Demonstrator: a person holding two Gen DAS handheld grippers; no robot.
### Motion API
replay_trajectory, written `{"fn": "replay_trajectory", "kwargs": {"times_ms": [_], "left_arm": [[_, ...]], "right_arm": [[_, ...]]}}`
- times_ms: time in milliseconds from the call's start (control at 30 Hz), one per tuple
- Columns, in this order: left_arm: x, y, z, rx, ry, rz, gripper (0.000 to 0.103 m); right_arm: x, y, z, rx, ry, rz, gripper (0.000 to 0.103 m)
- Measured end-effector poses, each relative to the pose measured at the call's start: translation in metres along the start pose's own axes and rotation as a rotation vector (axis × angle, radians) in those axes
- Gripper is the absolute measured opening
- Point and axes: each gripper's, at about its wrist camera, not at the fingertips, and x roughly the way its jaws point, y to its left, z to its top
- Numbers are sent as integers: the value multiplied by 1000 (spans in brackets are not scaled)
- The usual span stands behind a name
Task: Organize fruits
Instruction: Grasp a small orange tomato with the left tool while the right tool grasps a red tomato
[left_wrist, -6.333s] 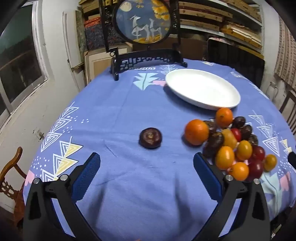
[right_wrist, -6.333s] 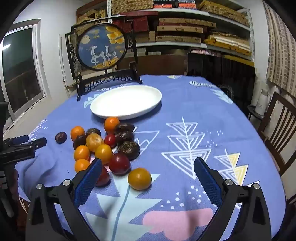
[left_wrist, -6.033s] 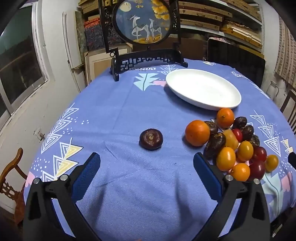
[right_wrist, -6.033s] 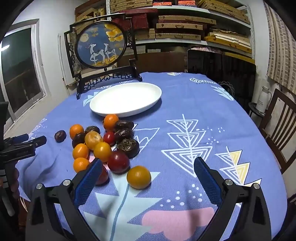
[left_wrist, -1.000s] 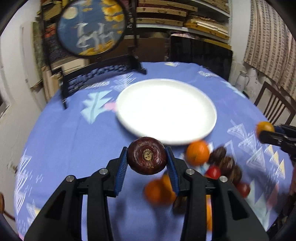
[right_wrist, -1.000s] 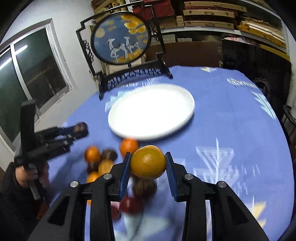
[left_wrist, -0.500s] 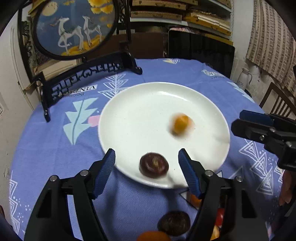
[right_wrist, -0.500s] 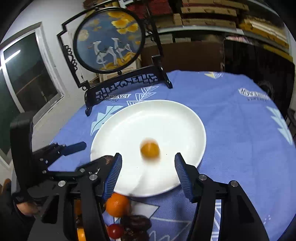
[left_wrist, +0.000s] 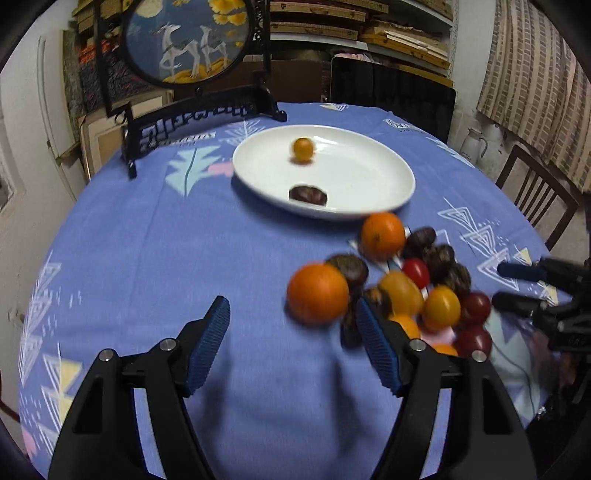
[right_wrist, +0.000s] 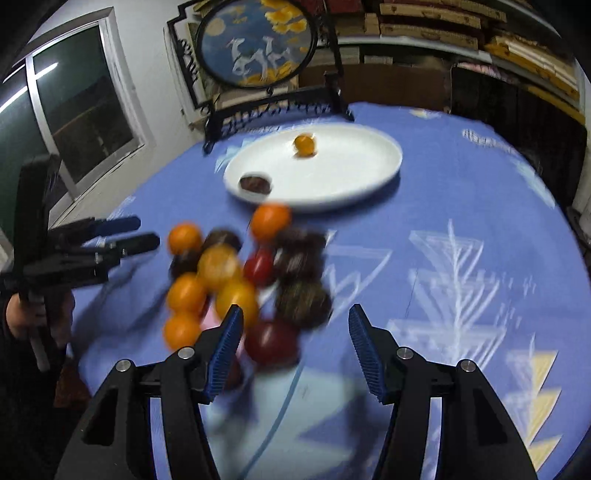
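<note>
Left hand-held gripper (left_wrist: 291, 332) hangs low over the near left part of the table (left_wrist: 155, 236), jaws spread wide, nothing between them. Just right of it begins the fruit pile (left_wrist: 402, 284), massed toward the near right edge: a large orange (left_wrist: 317, 293) sits nearest the left gripper's right finger, another orange (left_wrist: 383, 236) lies on the pile's far side near the plate, with yellow, red and dark fruits crowded touching one another between. Toward the far middle of the table stands the white plate (left_wrist: 369, 173), holding only a small yellow fruit (left_wrist: 303, 148) on its far side and a dark brown fruit (left_wrist: 308, 194) by its near rim. Right hand-held gripper (right_wrist: 293, 343) is also wide open and empty, poised over the near side of the pile, above a dark red fruit (right_wrist: 271, 341). Judgement: next pick is in hand; most fruit is still off the plate. Take outlying pieces first, the large orange on the left, the dark red fruit on the right. Straddle each fully before closing, since round fruit rolls and neighbours touch. Both views are blurred, so fine detail in the pile is uncertain.
</note>
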Motion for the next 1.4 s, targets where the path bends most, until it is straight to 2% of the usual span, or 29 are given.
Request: {"fn": "replay_trajectory", "kwargs": {"times_ms": [133,267,367,400,433,533,733,867,933,1000,1400], "left_arm": [[-5,-4,-15,-8,12,-16,69],[-10,-18,-26,33,10,-26,69],[-13,-29,-34,76,11,-34,69],[-14,-32,-36,87,12,-39,69],[-15,-35,-38,100,13,-43,69],[-16,-45,-42,125,18,-73,69],[-20,-80,-49,218,-4,-137,69],[-12,-96,-53,267,-1,-128,69],[-3,-96,-53,252,26,-136,57],[3,-95,-52,233,41,-164,42],[14,-100,-41,248,-12,-144,37]], "right_arm": [[5,2,-7,20,-13,-5,60],[17,2,-1,39,7,27,58],[26,3,1,54,27,82,47],[27,5,2,43,26,80,38],[27,9,2,12,25,68,35],[23,11,-1,3,12,74,35],[-9,-7,-8,56,-70,54,35],[-22,-24,-15,92,-86,39,35],[-24,-27,-19,101,-84,40,35],[-25,-29,-23,106,-83,44,35],[-29,-26,-25,100,-86,73,35]]}}
